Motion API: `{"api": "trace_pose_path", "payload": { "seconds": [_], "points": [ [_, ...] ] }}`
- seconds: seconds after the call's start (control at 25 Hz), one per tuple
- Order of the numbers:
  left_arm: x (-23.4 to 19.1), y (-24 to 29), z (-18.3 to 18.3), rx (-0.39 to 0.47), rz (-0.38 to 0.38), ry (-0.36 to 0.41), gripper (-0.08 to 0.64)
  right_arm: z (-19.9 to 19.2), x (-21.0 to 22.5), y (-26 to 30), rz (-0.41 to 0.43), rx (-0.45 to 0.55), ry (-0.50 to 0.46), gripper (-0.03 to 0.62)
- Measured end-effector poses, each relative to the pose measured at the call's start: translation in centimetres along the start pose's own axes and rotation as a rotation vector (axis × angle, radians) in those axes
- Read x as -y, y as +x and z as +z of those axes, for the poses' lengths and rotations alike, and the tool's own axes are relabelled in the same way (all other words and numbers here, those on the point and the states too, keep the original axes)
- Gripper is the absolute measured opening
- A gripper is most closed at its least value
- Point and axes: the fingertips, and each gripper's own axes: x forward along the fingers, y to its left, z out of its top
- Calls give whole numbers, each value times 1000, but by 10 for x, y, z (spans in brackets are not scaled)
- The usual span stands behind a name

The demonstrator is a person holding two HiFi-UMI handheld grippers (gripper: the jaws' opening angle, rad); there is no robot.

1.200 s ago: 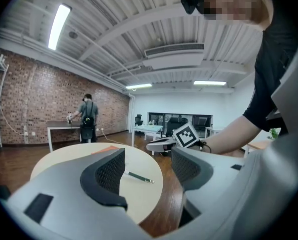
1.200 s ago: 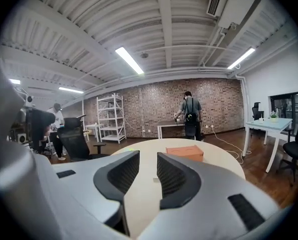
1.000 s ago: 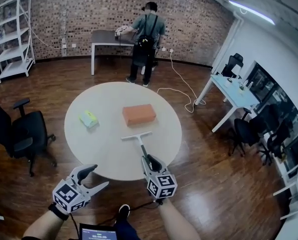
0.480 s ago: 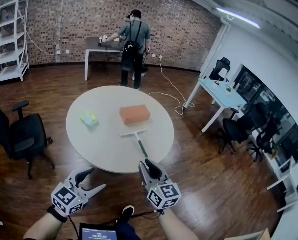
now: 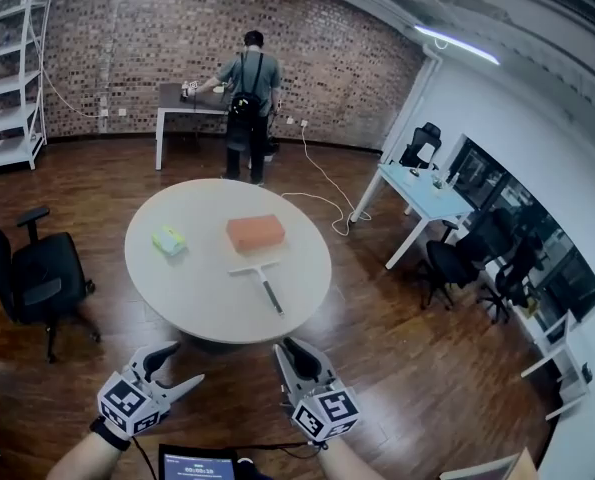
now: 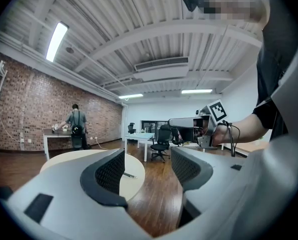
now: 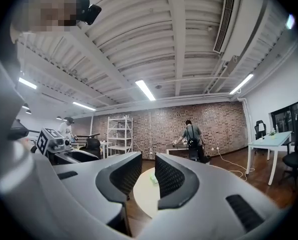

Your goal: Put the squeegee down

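**Brick-walled office, round white table [image 5: 177,303]: squeegee [image 5: 262,280] lying flat**

1. My right gripper [image 5: 292,352]: jaws slightly apart, nothing between them, held short of the table's near edge.
2. My left gripper [image 5: 180,366]: jaws wide apart, empty, also off the table.
3. Squeegee: on the tabletop, handle towards me, blade just beside an orange block [image 5: 255,232].
4. Small green pad [image 5: 168,240]: left of the block, well apart.

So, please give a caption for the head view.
Squeegee lying on the round table; left gripper and right gripper open, empty.
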Motion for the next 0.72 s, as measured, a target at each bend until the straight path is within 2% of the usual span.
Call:
{"api": "trace_pose_path", "payload": {
  "seconds": [0.12,0.32,0.72],
  "points": [
    [7,-4,3,5,7,5,298,-2,-3,-20,-8,-13,-25,103],
    [18,-8,0,6,17,-5,298,-19,1,-49,-32,-60,1,91],
    [34,-8,-9,-11,49,-36,298,-22,11,-79,-37,-63,9,86]
  ]
}}
